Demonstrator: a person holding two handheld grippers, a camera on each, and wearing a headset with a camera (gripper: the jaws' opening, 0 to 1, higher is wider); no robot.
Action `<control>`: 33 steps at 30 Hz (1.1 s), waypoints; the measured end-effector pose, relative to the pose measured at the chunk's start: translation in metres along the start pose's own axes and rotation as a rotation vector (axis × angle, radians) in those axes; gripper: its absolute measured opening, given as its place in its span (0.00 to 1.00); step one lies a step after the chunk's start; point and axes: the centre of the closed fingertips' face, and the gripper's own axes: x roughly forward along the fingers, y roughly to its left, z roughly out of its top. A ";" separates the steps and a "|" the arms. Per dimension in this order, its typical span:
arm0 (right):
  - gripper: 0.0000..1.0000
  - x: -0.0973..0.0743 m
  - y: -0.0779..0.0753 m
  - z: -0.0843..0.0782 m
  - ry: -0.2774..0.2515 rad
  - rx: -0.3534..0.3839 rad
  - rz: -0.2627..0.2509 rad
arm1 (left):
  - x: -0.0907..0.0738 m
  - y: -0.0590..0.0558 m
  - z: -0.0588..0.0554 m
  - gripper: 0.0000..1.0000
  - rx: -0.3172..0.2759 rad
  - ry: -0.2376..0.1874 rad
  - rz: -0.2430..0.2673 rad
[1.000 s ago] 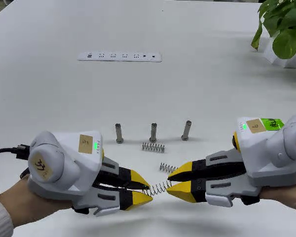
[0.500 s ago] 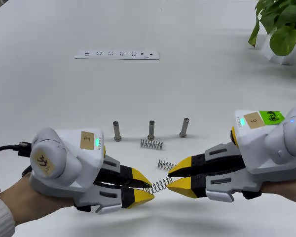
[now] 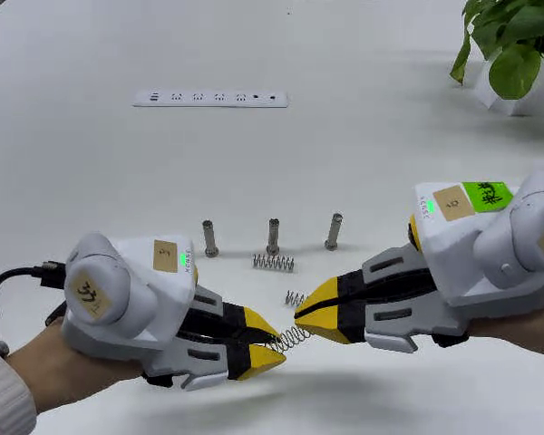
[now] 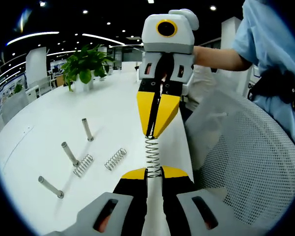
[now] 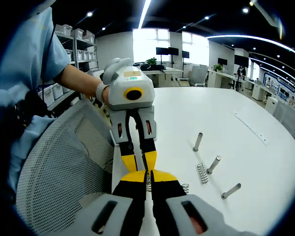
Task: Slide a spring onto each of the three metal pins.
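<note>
Left gripper [image 3: 263,349]: jaws closed on one end of the held spring [image 3: 288,338], above the bench [image 3: 91,181] close to its near edge; the left gripper view confirms the coil [image 4: 152,155] running straight out from between the yellow tips.

Right gripper [image 3: 306,313]: jaws drawn narrow and pinching the opposite end of the same spring; the two grippers face each other tip to tip, the coil stretched between them clear of the bench surface; the right gripper view shows a turn of the coil [image 5: 148,181] between its own tips.

Pins: first pin [image 3: 209,238], second pin [image 3: 273,236] and third pin [image 3: 333,231] stand upright in a row parallel to the near edge, beyond the grippers; all three are bare (no coil on any).

Loose spring [image 3: 273,262] lies flat just in front of the second pin; second loose spring [image 3: 295,297] lies nearer the near edge, partly hidden behind the right gripper's tips.

Power strip [image 3: 210,97] lies flat toward the far edge; potted plant [image 3: 508,45] at the far right corner.
</note>
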 end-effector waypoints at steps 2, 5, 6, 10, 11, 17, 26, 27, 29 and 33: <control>0.10 -0.002 -0.001 -0.001 0.001 0.010 0.001 | 0.000 0.000 0.000 0.10 0.004 -0.002 -0.003; 0.16 -0.004 0.000 -0.009 0.028 0.020 0.025 | -0.001 -0.002 0.000 0.10 0.016 -0.001 -0.012; 0.17 -0.004 0.000 -0.011 0.032 0.027 0.032 | -0.001 -0.003 0.000 0.10 0.019 -0.001 -0.014; 0.18 -0.004 0.003 -0.019 0.047 0.060 0.069 | -0.002 -0.004 0.003 0.10 0.035 -0.012 -0.024; 0.18 -0.003 0.004 -0.019 0.048 0.065 0.072 | -0.003 -0.005 0.003 0.10 0.037 -0.013 -0.026; 0.14 -0.002 0.005 -0.021 0.050 0.081 0.084 | -0.003 -0.008 0.004 0.10 0.048 -0.020 -0.044; 0.12 -0.002 0.005 -0.020 0.057 0.069 0.086 | -0.002 -0.006 0.006 0.10 0.042 -0.013 -0.033; 0.12 -0.003 0.006 -0.019 0.066 0.061 0.087 | -0.001 -0.006 0.006 0.10 0.042 -0.009 -0.035; 0.12 -0.003 0.006 -0.018 0.071 0.053 0.087 | 0.000 -0.006 0.006 0.10 0.032 -0.007 -0.035; 0.12 -0.003 0.007 -0.017 0.081 0.035 0.086 | 0.002 -0.007 0.006 0.10 0.020 -0.005 -0.038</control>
